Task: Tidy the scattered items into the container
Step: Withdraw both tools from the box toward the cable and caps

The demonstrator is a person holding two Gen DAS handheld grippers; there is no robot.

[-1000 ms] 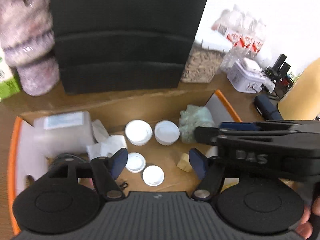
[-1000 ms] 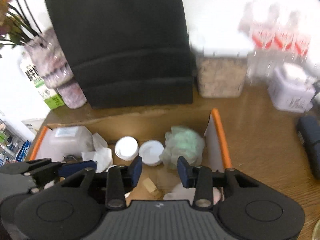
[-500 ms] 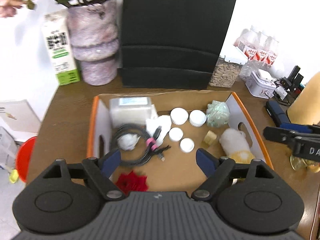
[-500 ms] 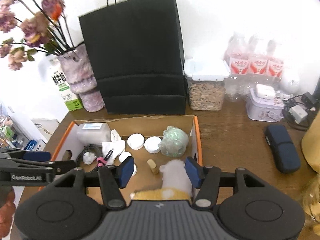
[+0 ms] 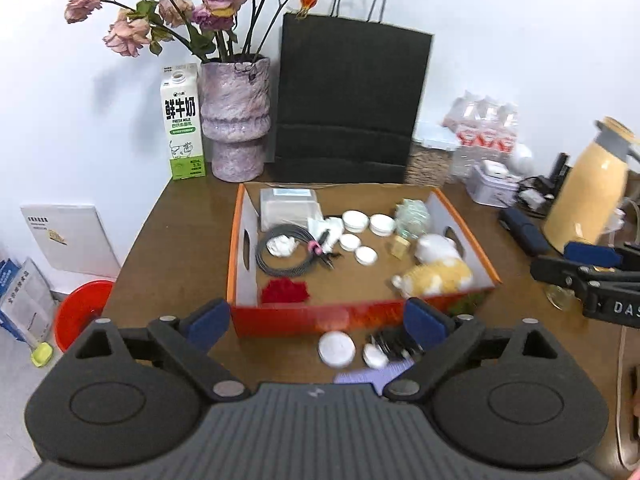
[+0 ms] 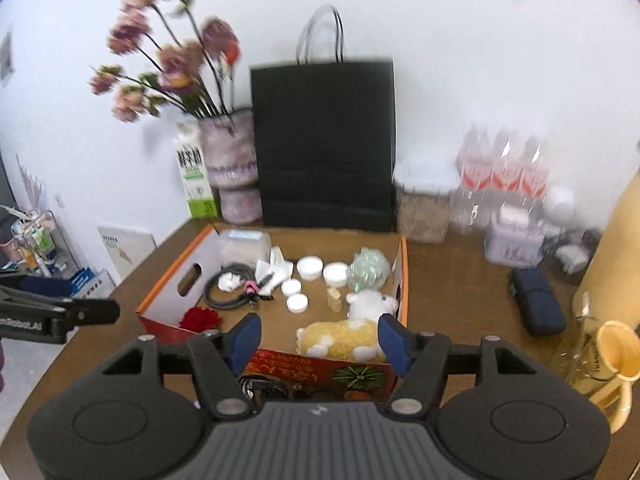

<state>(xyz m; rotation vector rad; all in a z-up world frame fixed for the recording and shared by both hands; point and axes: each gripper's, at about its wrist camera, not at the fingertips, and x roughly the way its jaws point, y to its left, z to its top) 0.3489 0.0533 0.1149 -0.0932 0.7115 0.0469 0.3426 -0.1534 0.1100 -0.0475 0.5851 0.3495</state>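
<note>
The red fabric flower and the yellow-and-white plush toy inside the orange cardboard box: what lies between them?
Only bare brown box floor separates the red fabric flower from the yellow-and-white plush toy, as the left wrist view shows.

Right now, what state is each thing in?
Orange cardboard box: open-topped, partly filled.
White round lid: on the table, outside the box.
Yellow-and-white plush toy: lying inside the box.
Left gripper: open, empty, jaws just opened wider.
Right gripper: open, empty, jaws just opened wider.
</note>
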